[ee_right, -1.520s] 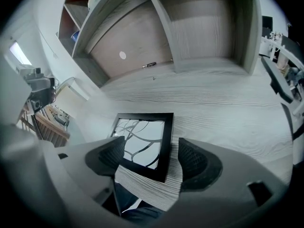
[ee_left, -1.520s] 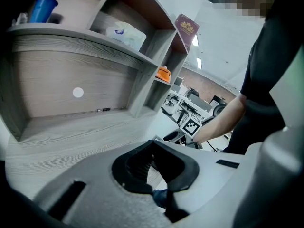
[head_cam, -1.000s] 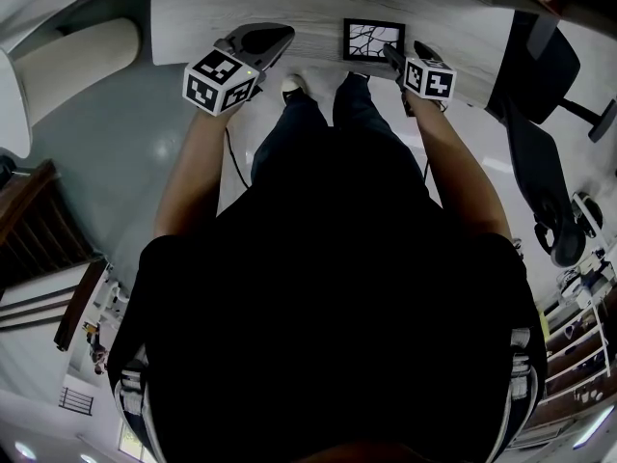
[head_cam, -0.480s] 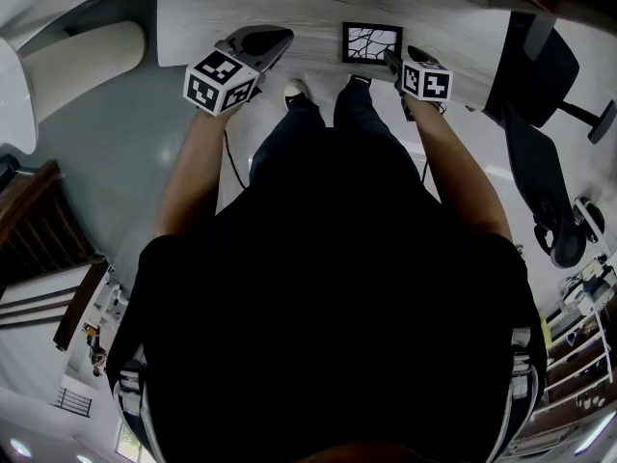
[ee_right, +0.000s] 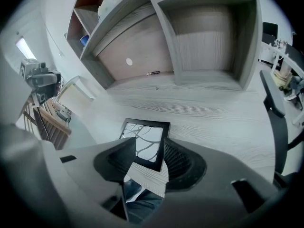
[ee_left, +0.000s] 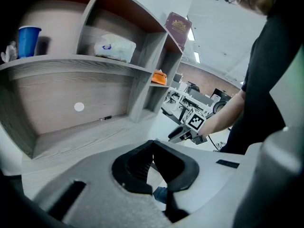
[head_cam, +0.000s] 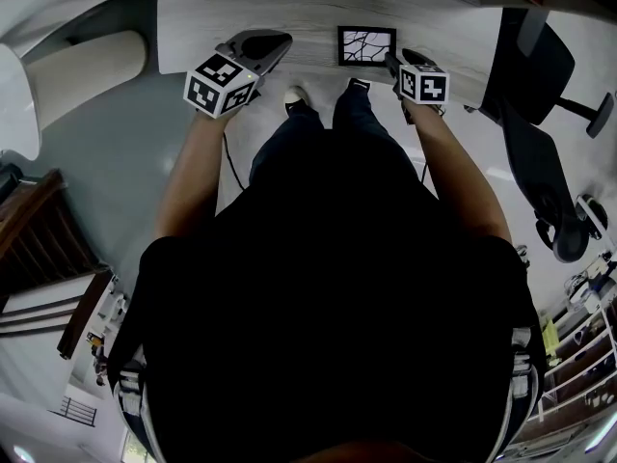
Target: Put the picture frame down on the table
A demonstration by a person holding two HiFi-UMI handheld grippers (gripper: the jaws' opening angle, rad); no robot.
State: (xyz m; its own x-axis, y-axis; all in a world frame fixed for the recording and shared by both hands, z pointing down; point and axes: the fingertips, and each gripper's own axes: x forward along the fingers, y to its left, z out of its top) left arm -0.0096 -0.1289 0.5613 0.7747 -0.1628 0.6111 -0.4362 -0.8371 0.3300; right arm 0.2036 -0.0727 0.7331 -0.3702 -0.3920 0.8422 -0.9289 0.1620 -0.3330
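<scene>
A black-rimmed rectangular picture frame (head_cam: 366, 45), its white face crossed by thin black branching lines, lies flat and face up on the pale grey wood-grain table (head_cam: 289, 8), close to the near edge. In the head view its longer side runs left to right, along that edge.

The right gripper (head_cam: 393, 63) stands at the frame's near right corner. Only the right gripper view shows its ribbed dark pads: the jaws have just been closing and stand partly apart, with that corner of the frame (ee_right: 146, 141) in the gap and no plain squeeze on it.

The left gripper (head_cam: 284, 39) hangs well left of the frame. Its own view shows the smooth grey jaws pressed together at the tips, pinching nothing, and a matching wood-grain shelf unit (ee_left: 95, 61) holding a blue cup (ee_left: 28, 41).
</scene>
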